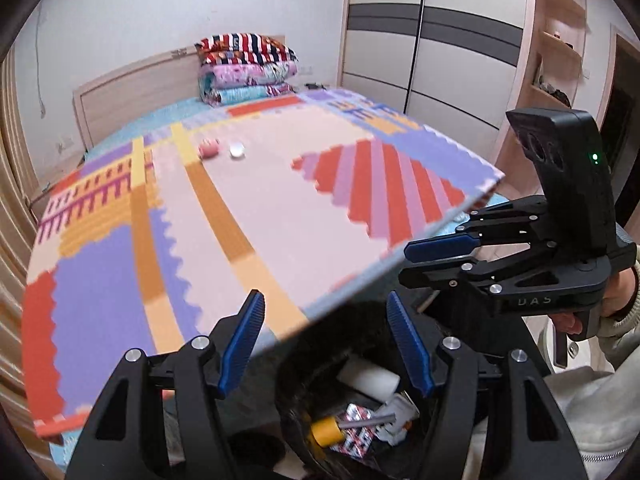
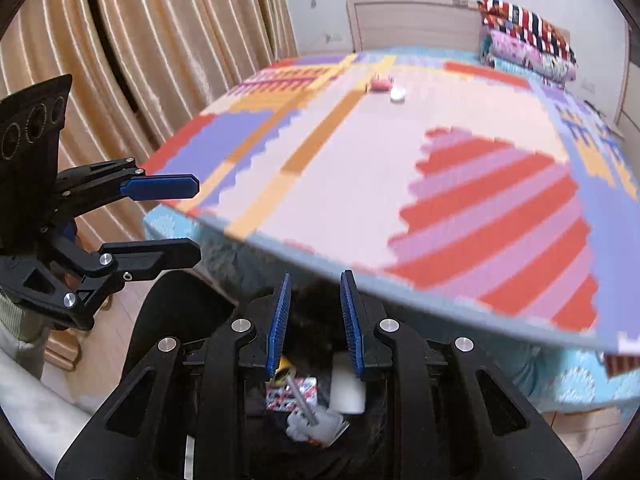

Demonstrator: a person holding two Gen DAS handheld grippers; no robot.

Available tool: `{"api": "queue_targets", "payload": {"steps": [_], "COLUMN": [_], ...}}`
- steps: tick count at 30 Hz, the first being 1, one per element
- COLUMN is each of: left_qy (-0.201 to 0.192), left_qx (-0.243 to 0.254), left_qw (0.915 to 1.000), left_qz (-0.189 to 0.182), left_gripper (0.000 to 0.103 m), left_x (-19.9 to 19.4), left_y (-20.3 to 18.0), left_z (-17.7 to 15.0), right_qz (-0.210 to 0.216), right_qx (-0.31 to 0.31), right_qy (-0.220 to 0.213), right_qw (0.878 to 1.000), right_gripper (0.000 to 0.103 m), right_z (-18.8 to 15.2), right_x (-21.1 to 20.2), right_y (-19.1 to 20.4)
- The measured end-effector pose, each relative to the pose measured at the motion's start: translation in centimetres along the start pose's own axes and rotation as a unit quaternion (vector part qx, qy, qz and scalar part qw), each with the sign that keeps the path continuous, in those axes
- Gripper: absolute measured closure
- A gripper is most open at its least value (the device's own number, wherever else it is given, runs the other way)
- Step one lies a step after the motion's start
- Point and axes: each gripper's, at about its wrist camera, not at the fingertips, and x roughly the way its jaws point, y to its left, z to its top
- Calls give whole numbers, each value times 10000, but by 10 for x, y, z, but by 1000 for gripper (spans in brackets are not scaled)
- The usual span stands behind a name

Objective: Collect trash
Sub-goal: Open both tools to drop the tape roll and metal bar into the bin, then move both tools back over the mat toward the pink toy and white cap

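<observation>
A black trash bin (image 1: 292, 384) stands on the floor by the bed's near edge and holds several pieces of trash: a white cup (image 1: 370, 378), a patterned wrapper (image 1: 356, 428), a yellow roll (image 1: 326, 432). My left gripper (image 1: 326, 344) is open and empty above the bin. My right gripper (image 2: 316, 320) is open and empty over the bin (image 2: 180, 304), above the white cup (image 2: 348, 388) and wrapper (image 2: 292, 394). On the bed's mat lie a pink object (image 1: 209, 148) and a white round object (image 1: 237, 149), far from both grippers.
A colourful foam mat (image 1: 280, 208) covers the bed. Folded quilts (image 1: 248, 68) are stacked at the headboard. A wardrobe (image 1: 432, 40) stands to the right, curtains (image 2: 140, 60) to the left. The right gripper shows in the left wrist view (image 1: 440, 260).
</observation>
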Motion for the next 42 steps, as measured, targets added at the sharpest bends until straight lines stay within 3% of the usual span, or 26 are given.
{"api": "queue_targets", "payload": {"steps": [13, 19, 30, 42], "left_qy": [-251, -331, -90, 144], "left_qx": [-88, -197, -447, -779], "left_qw": [9996, 9989, 9976, 9960], "left_qz": [115, 268, 514, 424], "left_gripper": [42, 42, 42, 42], "left_x": [11, 26, 84, 137], "left_y": [47, 76, 124, 161], "left_z": [47, 73, 115, 141], "right_qz": [-227, -120, -369, -700], "right_qx": [-148, 21, 74, 50], "right_qy": [-296, -319, -247, -116], "right_qw": [9992, 9994, 9990, 9975], "right_gripper": [75, 75, 75, 70], "right_z": [49, 75, 125, 158], "right_x": [17, 37, 75, 112], "right_y": [-18, -37, -59, -74]}}
